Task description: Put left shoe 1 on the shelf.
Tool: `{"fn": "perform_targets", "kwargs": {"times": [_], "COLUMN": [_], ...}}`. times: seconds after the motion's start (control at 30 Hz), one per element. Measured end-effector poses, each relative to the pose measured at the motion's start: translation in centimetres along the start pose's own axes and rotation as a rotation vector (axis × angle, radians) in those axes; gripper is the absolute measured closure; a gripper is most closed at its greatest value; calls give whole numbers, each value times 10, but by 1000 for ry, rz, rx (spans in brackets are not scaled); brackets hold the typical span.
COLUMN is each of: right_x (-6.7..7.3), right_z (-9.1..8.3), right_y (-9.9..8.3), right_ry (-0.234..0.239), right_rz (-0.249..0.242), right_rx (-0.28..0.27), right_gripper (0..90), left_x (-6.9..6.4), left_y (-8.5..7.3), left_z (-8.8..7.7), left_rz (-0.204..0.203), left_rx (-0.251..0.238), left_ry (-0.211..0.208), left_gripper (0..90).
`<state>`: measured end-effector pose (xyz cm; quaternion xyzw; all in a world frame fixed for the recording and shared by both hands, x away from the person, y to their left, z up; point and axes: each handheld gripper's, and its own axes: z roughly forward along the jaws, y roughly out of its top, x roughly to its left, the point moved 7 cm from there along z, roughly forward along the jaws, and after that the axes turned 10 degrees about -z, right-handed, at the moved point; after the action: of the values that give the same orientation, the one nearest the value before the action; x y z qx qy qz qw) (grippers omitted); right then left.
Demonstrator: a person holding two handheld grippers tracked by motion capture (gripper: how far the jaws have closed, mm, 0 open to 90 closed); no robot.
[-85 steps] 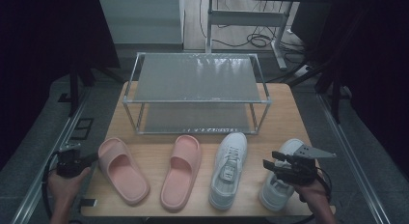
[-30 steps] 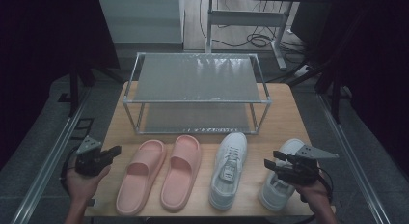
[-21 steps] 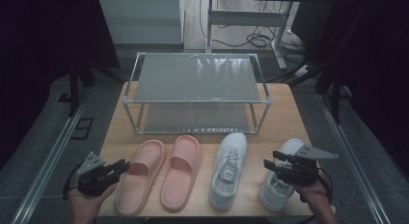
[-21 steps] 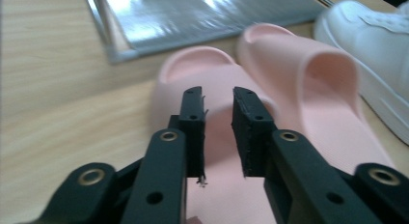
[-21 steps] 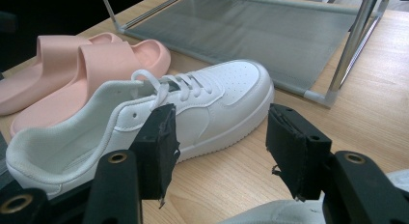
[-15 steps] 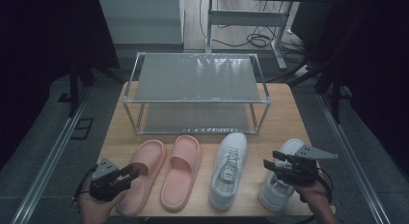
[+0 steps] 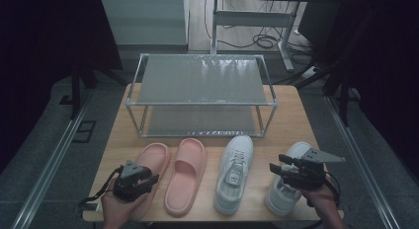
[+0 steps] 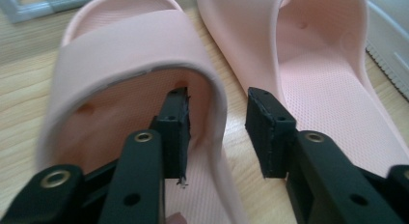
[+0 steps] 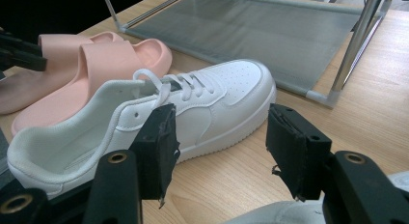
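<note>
Four shoes are lying in a row along the near edge of a light wooden table (image 7: 291, 115), which is standing on grey flooring in a dim room with cables trailing behind it. Farther back on the table a two-tier metal rack (image 7: 200, 81) is sitting, with bare shelves. From left: the left pink slide (image 7: 153, 162), the right pink slide (image 7: 187, 175), a white sneaker (image 7: 233, 173), and a second white sneaker (image 7: 284, 189). The left gripper (image 8: 217, 125) is straddling the inner side wall of the left pink slide, one jaw inside under the strap; its jaws have just been opening and are standing apart, not pressing. The right gripper (image 9: 219, 147) is hovering with jaws apart over the second white sneaker.
</note>
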<state>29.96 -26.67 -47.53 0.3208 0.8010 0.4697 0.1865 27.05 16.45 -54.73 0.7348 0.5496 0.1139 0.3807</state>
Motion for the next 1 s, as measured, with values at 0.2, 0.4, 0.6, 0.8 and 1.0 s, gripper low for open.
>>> {"fn": "perform_targets", "kwargs": {"times": [0.2, 0.4, 0.6, 0.8, 1.0], "right_x": [-1, -1, -1, -1, -2], "right_z": [-1, -1, -2, -2, -2], "right_y": [0, 0, 1, 1, 0], "right_ry": [-1, -2, -4, -4, -4], "right_rz": [1, 1, -1, 1, 1], "right_rx": [-3, -4, -7, -7, -5], "right_gripper": [452, 452, 452, 452, 452], "left_x": [-1, 1, 0, -2, -4], "left_y": [5, 10, 23, 41, 60], "left_z": [16, 13, 9, 11, 19], "left_rz": [33, 25, 25, 41, 50], "left_rx": [2, -24, -52, -76, -91], "left_ry": [51, 82, 61, 56, 51], "left_gripper": [795, 829, 834, 833, 833]}}
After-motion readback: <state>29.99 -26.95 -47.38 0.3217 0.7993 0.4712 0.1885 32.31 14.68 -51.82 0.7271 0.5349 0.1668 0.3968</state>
